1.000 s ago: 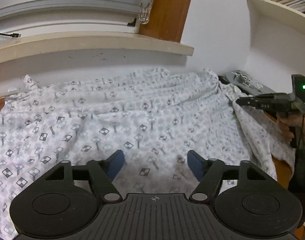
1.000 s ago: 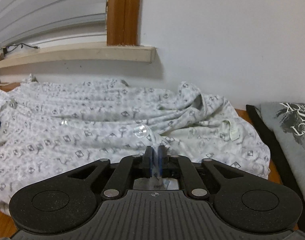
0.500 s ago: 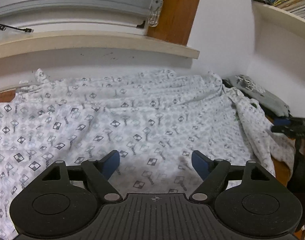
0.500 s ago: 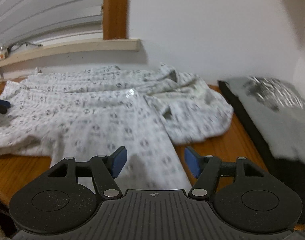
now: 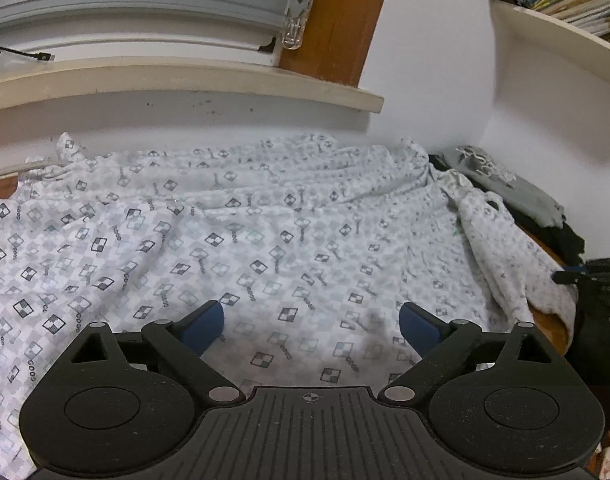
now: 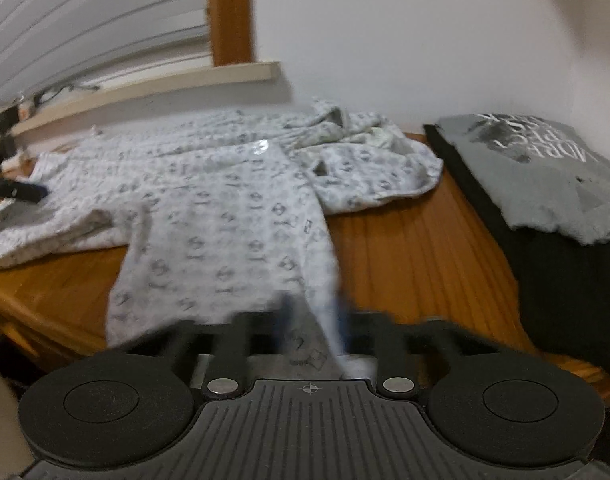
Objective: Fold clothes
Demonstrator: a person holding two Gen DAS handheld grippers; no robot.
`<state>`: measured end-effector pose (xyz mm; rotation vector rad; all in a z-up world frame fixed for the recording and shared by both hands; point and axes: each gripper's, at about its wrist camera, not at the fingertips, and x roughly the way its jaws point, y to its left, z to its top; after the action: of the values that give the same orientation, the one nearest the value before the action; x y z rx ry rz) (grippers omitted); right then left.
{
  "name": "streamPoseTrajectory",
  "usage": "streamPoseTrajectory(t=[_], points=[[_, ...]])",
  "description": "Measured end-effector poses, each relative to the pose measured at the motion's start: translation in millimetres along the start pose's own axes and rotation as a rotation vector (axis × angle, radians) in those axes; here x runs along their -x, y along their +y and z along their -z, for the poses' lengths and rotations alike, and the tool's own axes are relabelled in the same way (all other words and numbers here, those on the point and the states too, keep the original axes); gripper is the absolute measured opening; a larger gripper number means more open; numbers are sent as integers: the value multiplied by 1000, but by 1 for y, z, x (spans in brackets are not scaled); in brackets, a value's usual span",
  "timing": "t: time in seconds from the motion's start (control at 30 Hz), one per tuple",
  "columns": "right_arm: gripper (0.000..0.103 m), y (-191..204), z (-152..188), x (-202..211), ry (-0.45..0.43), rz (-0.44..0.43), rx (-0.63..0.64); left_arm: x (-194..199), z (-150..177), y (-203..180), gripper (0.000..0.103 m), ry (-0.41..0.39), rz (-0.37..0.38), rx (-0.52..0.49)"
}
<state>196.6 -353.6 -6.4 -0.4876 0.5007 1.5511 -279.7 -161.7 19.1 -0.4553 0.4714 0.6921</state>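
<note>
Right tongs [image 6: 315, 316] clamp the near hem of the white diamond-print cotton garment [image 5: 265, 240] stretching leftward; left tongs [image 5: 311, 322], jaws opening, hover empty above it.

Garment [image 5: 265, 248]: white ground, pale grey checks, small dark diamond-and-chain motifs. Tabletop [image 6: 417, 256]: orange-brown wood grain. Right of the right hand-held gripper [image 6: 313, 316]: grey shirt [image 6: 545, 168], white print, on black fabric [image 6: 565, 280]. Pads [image 5: 203, 326] blue, possibly navy; bodies black.

Two fisheye wrist views, each looking forward and downward from close above a wooden table [image 6: 405, 248]; both share the patterned garment [image 5: 265, 240] (mid-frame) and the windowsill [image 5: 185, 80] in the upper left.
</note>
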Motion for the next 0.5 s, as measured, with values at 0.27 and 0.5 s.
streamPoseTrajectory(t=[0.27,0.5], points=[[7,-2,-64,48,-162,19,-13,-1,0,-1,99,1,10,4],[7,85,-156,4,-274,-124,174,-1,1,-1,99,0,8,4]])
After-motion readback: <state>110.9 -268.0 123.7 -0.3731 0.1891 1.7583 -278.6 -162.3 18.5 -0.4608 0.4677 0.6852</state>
